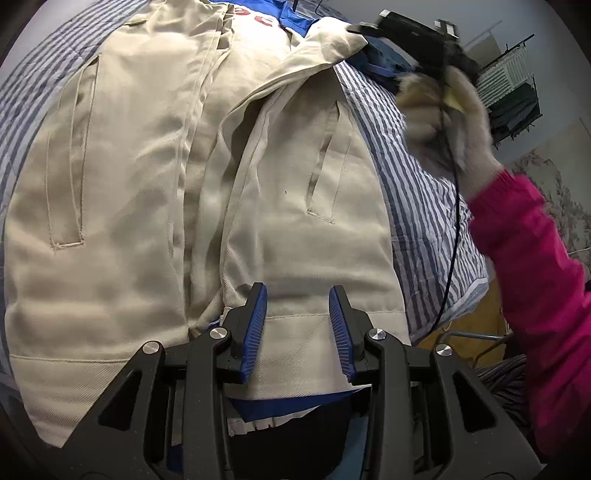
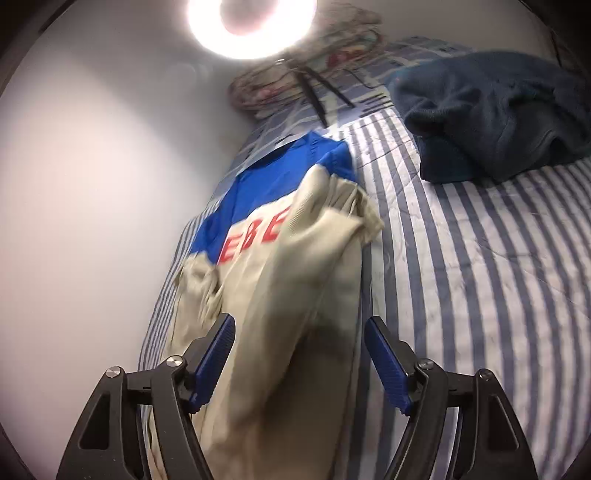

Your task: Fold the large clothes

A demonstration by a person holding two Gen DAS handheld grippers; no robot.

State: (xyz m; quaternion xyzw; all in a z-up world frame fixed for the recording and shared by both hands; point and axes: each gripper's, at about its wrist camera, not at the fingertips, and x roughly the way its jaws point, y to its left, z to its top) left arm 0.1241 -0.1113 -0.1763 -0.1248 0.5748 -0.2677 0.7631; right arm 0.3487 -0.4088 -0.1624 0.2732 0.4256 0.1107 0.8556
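Note:
A large beige jacket (image 1: 140,192) with a blue upper part and red letters lies spread on the striped bed sheet (image 1: 417,192). My left gripper (image 1: 297,310) is open over the jacket's bottom hem, jaws on either side of the hem fabric. The right gripper (image 1: 402,29), held by a gloved hand, shows at the far end of the jacket by a raised beige sleeve. In the right wrist view the right gripper (image 2: 299,354) is open with beige jacket cloth (image 2: 295,295) lying between its fingers; the blue part (image 2: 273,184) and red letters lie beyond.
A dark blue garment (image 2: 491,114) is heaped on the striped sheet (image 2: 480,277) at the right. A white wall (image 2: 92,184) runs along the bed's left side, with a bright ring lamp (image 2: 251,22) and cables at the head. A rack (image 1: 513,85) stands beyond the bed.

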